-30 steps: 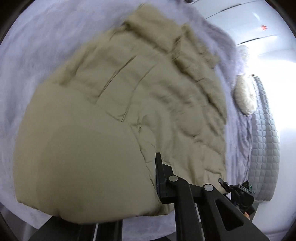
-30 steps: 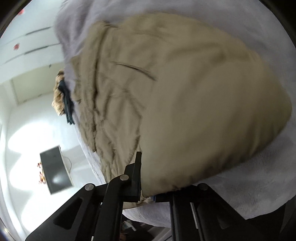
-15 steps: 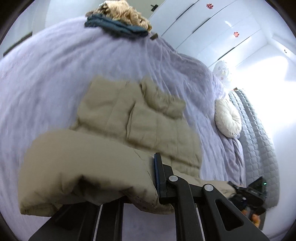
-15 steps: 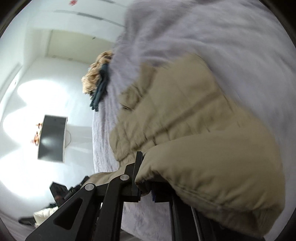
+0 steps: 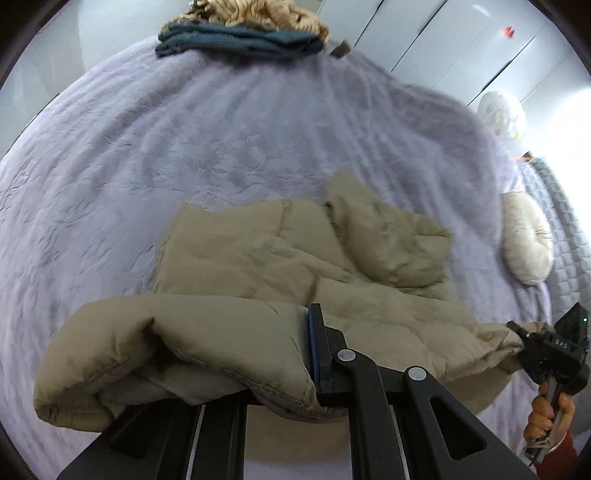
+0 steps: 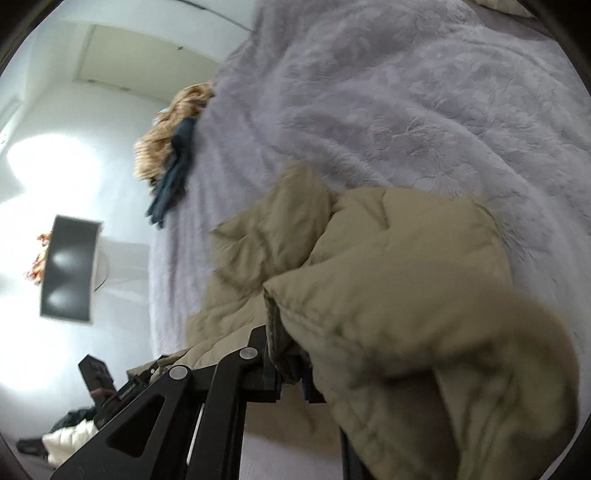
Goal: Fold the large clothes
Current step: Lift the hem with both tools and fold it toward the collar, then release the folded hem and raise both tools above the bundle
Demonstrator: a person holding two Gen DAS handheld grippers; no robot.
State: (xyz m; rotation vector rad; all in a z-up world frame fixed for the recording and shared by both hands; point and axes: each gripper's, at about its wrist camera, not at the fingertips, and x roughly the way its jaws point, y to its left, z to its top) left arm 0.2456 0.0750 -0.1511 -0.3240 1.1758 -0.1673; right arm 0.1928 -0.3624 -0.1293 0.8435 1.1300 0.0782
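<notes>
Only one finger (image 5: 317, 354) of the left gripper (image 5: 280, 373) shows, its blue-edged pad pressed against the hem of the beige puffer jacket (image 5: 280, 266); the other finger is buried under the padded fabric, which is pinched between the two. The right gripper (image 6: 291, 365) is much the same: its left finger (image 6: 260, 354) is visible, the other is hidden under a thick fold, and cloth is clamped in the narrow gap between them.

The lavender fleece blanket (image 5: 184, 155) covers the whole bed and runs out of both views at the edges. The jacket lies on it, its far half resting flat on the blanket while the near edge is lifted and doubled over the grippers (the sagging roll at lower left of the left wrist view hides what lies under it). In the right wrist view the nearest fold is blurred, so its stitching cannot be made out.

At the bed's far end sits a pile of folded clothes (image 5: 240, 33), dark blue under a tan knit, cut off by the top of the frame. A round cream cushion (image 5: 526, 251) lies by the quilted grey headboard (image 5: 565, 229). A dark screen (image 6: 68, 269) hangs on the white wall.

In the left wrist view the right gripper's body bears small white lettering, roughly "OAS", too small to read with certainty.
</notes>
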